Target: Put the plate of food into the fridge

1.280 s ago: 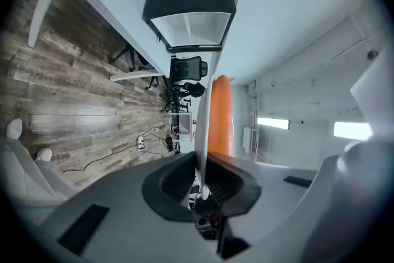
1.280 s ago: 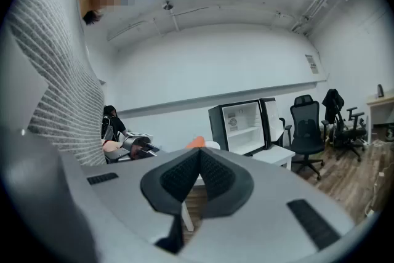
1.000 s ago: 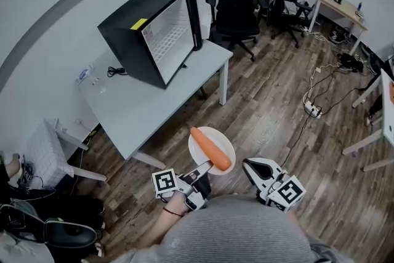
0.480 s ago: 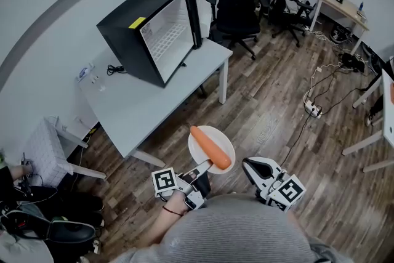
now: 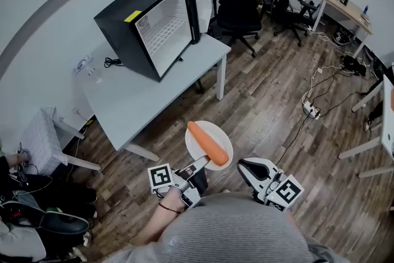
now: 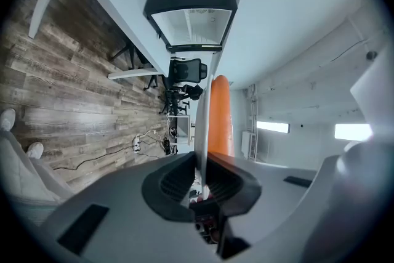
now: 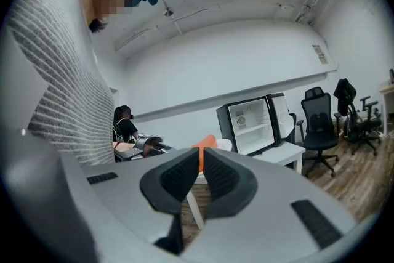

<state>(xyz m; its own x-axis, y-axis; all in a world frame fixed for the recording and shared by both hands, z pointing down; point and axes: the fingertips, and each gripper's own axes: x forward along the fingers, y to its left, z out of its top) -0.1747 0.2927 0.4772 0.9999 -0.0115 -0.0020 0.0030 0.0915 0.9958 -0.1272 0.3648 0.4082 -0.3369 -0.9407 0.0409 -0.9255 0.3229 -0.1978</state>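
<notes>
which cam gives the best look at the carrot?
Head view: the carrot lies whole on the plate, seen from above. Left gripper view shows it side-on, partly cut off; right gripper view only an orange tip.

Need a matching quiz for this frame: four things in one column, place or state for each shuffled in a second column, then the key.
Column one
1. carrot
2. fridge
3. left gripper
4. right gripper

Column two
A. jaws together, holding nothing
B. standing on the table, door open
C. lying on the white plate
D. clamped on the plate's rim

Pairs: 1-C, 2-B, 3-D, 4-A
</notes>
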